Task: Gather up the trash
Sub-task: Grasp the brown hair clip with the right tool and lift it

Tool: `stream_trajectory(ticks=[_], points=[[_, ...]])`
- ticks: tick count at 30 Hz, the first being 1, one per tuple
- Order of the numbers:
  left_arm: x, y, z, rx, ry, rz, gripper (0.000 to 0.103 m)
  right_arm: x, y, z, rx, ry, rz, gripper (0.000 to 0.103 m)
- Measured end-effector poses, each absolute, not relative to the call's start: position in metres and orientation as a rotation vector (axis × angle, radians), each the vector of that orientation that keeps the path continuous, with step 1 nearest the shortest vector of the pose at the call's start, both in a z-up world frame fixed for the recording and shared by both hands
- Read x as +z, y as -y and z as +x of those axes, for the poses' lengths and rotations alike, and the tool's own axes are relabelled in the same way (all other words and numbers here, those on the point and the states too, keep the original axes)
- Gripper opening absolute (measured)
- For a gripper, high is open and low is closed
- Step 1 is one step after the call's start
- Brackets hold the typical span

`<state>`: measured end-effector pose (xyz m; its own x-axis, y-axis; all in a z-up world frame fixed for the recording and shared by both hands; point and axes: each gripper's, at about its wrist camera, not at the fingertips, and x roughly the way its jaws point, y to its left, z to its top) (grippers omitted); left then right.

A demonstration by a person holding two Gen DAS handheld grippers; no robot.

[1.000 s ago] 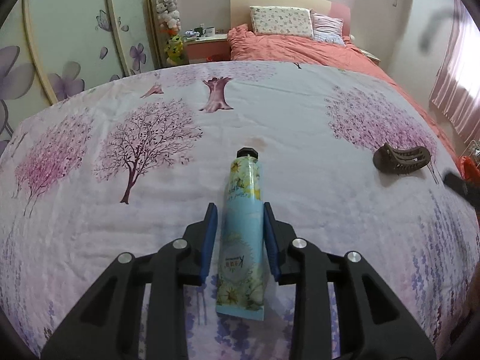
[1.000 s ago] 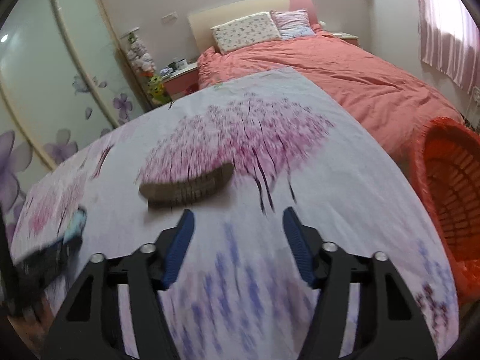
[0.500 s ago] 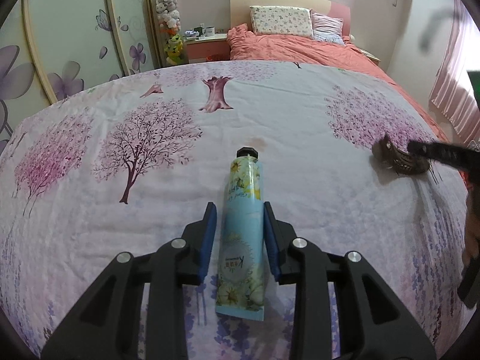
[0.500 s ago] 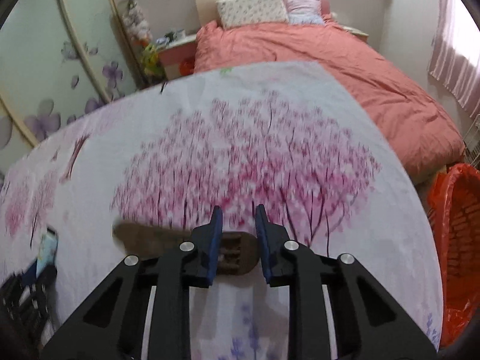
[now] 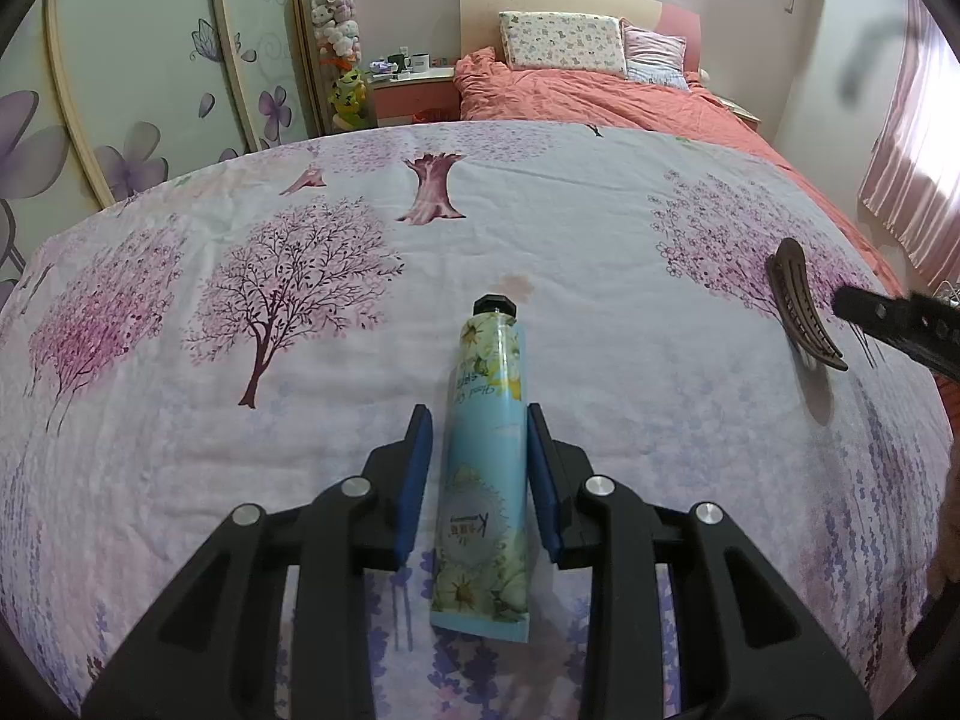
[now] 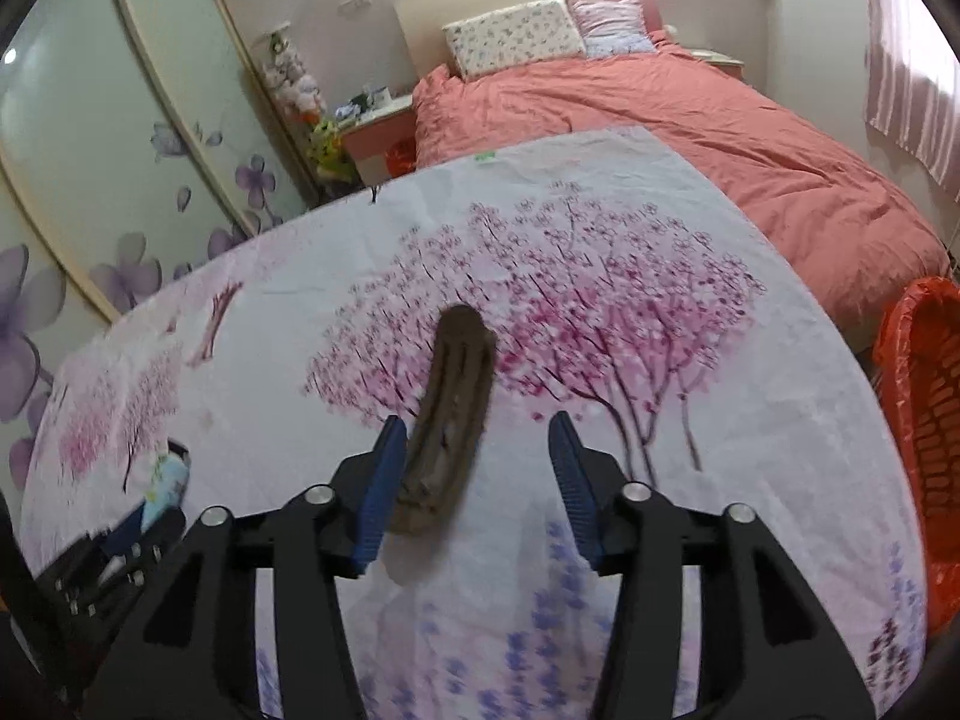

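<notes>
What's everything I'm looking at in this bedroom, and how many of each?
tube: 1, blue floral, black cap, on the sheet between the left gripper's fingers
hair clip: 1, brown, beside the right gripper's left finger
sheet: 1, white with pink trees
duvet: 1, salmon, on the bed
pillows: 2, at the headboard
basket: 1, orange, right of the bed
left gripper: black, blue pads
right gripper: black, blue pads, jaws opening

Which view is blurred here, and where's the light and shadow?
Left wrist view: sharp, fisheye bends the sheet; the hair clip casts a soft shadow towards the camera; bright curtain at right. Right wrist view: motion blur on the clip and the sheet's print; the basket is clearer.
</notes>
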<state>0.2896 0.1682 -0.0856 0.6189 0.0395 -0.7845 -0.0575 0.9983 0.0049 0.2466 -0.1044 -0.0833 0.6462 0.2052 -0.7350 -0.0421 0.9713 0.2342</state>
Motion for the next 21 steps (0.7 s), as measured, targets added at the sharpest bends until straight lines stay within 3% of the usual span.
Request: stream_trajectory(ticks=[5, 7, 9, 10, 21], points=[[-0.086, -0.169, 0.290, 0.053, -0.901, -0.028, 0.032, -0.095, 0.083, 0.263, 0.098, -0.867, 0.129, 0.056], [-0.086, -0.169, 0.290, 0.052, -0.901, -0.029, 0.032, -0.101, 0.080, 0.264, 0.090, -0.875, 0.084, 0.048], [-0.086, -0.169, 0.290, 0.050, -0.901, -0.035, 0.032, -0.100, 0.082, 0.258, 0.100, -0.868, 0.061, 0.032], [-0.086, -0.169, 0.290, 0.048, -0.900, -0.037, 0.033, -0.100, 0.085, 0.253, 0.117, -0.874, 0.054, 0.029], [-0.086, -0.178, 0.287, 0.016, -0.893, -0.088, 0.035, -0.100, 0.124, 0.197, 0.103, -0.859, -0.006, 0.029]])
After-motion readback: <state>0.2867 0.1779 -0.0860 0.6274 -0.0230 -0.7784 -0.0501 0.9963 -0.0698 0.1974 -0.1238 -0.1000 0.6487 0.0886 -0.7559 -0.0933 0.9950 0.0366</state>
